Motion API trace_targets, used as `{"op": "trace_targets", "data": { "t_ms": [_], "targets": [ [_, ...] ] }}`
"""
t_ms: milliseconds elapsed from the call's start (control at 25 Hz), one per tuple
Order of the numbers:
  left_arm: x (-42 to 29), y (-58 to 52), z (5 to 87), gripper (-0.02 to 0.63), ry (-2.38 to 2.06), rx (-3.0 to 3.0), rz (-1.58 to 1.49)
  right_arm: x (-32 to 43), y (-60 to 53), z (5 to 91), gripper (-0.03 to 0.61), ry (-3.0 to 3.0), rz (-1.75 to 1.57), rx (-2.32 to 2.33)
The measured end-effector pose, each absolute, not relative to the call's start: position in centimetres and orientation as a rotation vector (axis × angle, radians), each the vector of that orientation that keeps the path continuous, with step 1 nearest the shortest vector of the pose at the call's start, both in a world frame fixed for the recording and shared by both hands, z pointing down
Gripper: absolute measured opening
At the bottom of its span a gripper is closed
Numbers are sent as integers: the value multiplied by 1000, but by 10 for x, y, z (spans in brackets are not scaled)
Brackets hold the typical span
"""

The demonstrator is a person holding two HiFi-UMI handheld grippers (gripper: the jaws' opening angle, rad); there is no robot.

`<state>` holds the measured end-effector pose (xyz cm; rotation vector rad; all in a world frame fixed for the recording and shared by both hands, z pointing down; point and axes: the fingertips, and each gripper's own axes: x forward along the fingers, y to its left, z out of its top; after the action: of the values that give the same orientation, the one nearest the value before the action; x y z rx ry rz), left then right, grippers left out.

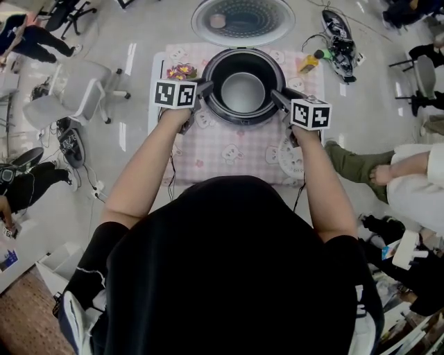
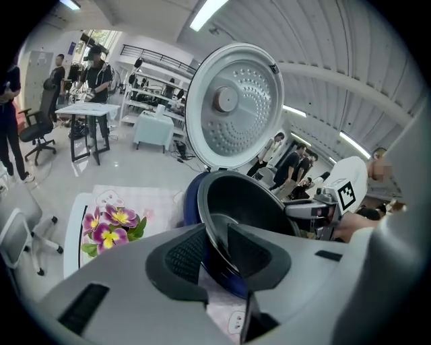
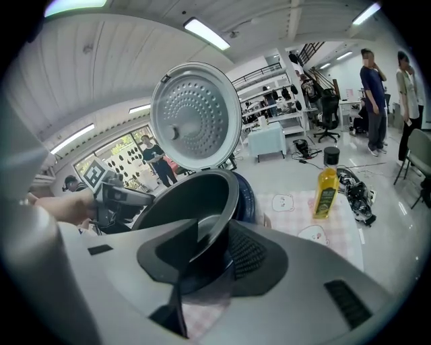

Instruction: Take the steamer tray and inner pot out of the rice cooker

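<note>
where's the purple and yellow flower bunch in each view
Head view: purple and yellow flower bunch at upper centre-left, just left of the cooker.
Left gripper view: lower left, on the pink checked cloth.
Right gripper view: not in it.
Shared landmark: the round silver perforated lid, standing open behind the black inner pot: top centre, upper middle, upper middle-left.

Smooth metal inner pot (matt cloth)
</note>
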<state>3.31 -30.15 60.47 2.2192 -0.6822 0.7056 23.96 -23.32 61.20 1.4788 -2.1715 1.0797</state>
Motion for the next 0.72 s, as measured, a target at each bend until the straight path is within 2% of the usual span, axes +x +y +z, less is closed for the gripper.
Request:
{"op": "trace_targets", "data": {
  "t_ms": [280,600,720],
  "targets": [
    [35,-307,606,123,-688,2151,735,239,-235,611,146,-2160,1102,1522],
    [28,-306,605,108,-586,1933,465,239,-233,605,109,-2233,1345,1561],
    [24,-305,607,77,-569,1892,391,239,-234,603,90,-2275,1436,1571]
  ]
}}
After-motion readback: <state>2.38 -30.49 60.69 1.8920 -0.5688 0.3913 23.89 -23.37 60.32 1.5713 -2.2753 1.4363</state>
